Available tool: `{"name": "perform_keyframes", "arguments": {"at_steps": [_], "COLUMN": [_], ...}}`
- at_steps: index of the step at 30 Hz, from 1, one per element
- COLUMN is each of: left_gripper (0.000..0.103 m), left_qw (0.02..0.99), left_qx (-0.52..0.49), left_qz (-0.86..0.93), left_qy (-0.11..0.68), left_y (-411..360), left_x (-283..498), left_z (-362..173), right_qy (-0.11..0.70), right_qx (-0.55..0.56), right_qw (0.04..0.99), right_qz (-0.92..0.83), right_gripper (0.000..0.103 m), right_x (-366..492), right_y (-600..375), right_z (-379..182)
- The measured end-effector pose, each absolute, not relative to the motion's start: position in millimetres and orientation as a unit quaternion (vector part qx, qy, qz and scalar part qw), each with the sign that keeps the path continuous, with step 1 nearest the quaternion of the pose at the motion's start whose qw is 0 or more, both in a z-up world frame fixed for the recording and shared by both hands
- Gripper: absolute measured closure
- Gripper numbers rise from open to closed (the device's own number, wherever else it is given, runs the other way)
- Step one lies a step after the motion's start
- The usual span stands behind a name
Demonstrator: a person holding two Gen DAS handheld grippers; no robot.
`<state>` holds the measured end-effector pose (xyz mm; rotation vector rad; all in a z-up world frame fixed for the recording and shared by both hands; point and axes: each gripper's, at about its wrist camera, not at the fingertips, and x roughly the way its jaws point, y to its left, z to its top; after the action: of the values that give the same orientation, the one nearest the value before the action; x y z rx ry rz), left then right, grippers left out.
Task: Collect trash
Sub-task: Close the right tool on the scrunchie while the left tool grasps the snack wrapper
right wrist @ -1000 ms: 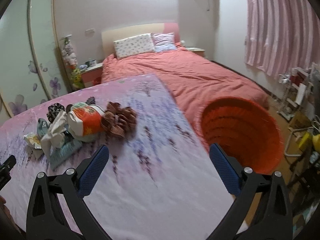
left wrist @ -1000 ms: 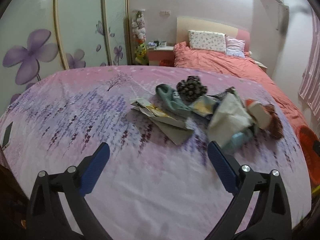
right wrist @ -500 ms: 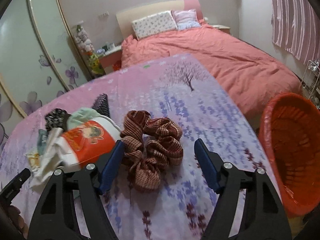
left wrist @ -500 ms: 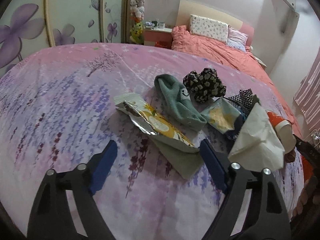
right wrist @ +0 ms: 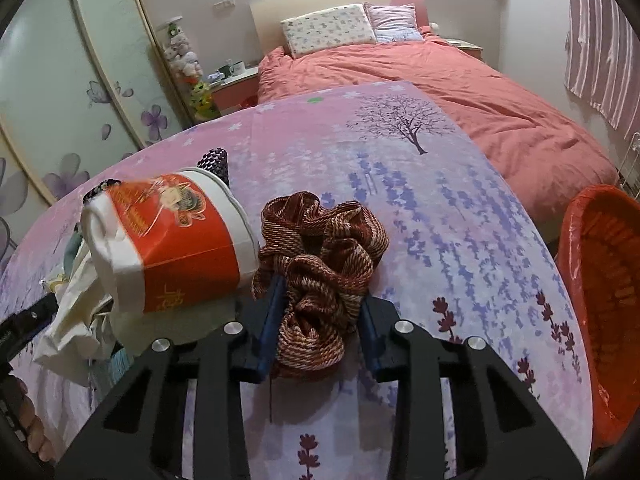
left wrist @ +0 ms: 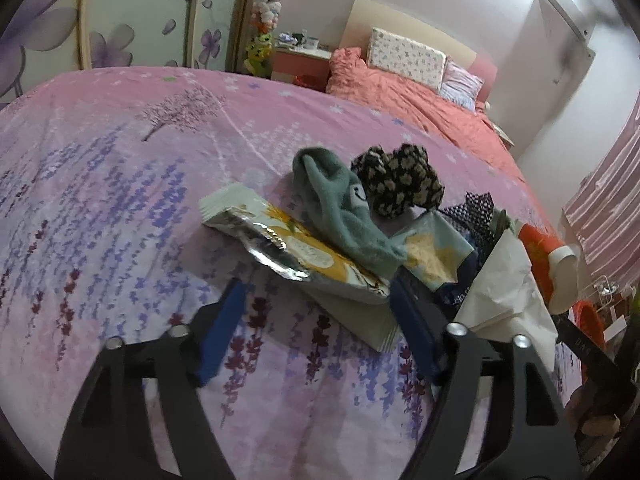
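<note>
Bed cover [right wrist: 460, 208]: lavender-print sheet carrying the whole pile; both tongs have closed in on it over the last second, from hovering well back to working range.
Bin [right wrist: 604, 280]: orange basket off the right edge of the sheet, near the right tongs; nothing visibly dropped in it from this angle.
Right gripper [right wrist: 320, 320]: a second ago wide over bare sheet; now narrowed around the striped cloth [right wrist: 324, 256], blue pads at either flank, apparently touching; judged a grasp just forming.
Noodle cup [right wrist: 180, 236]: on its side, touching the cloth's left.
Left gripper [left wrist: 316, 320]: spread wide, holding nothing; now at the near edge of the snack wrapper [left wrist: 296, 248], likely its first pick.
Sock [left wrist: 344, 212]: green, lying across the wrapper.
</note>
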<state>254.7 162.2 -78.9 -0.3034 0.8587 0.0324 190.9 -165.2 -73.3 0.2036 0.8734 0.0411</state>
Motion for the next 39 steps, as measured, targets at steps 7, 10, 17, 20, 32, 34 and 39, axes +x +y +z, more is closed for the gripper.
{"name": "perform_keyframes", "arguments": {"at_steps": [7,10,17,20,32,34,39], "left_gripper": [0.036,0.067,0.093,0.086,0.03,0.032,0.051], "left_qw": [0.888,0.885,0.887,0.89,0.895,0.891,0.889], "left_qx": [-0.154,-0.154,-0.141,-0.143,-0.121,-0.108,-0.085], "left_qz": [0.013,-0.013,-0.027,-0.004,0.021,0.022,0.032], "left_qy": [0.433,0.438,0.439,0.434,0.43,0.441,0.449], "left_y": [154.1,149.6,175.2,189.8,170.7,163.7,155.9], "left_x": [266.1,264.6,243.7,237.3,250.5,256.8,267.2], "left_z": [-86.8,-90.0,-88.9,-82.8,-72.9,-80.7,-93.1], "right_qy": [0.425,0.425,0.425,0.425,0.426,0.426,0.426], "right_qx": [0.092,0.093,0.092,0.088,0.081,0.083,0.089], "right_qw": [0.901,0.9,0.901,0.901,0.901,0.901,0.9], "right_qz": [0.014,0.014,0.014,0.012,0.007,0.008,0.012], "right_gripper": [0.068,0.068,0.068,0.068,0.068,0.067,0.067], "right_x": [198.4,198.9,198.7,199.9,203.2,204.3,204.5], "right_y": [-160.2,-159.5,-159.5,-160.0,-158.1,-158.2,-160.3], "right_z": [-75.7,-76.6,-77.1,-78.2,-81.3,-82.2,-82.5]}}
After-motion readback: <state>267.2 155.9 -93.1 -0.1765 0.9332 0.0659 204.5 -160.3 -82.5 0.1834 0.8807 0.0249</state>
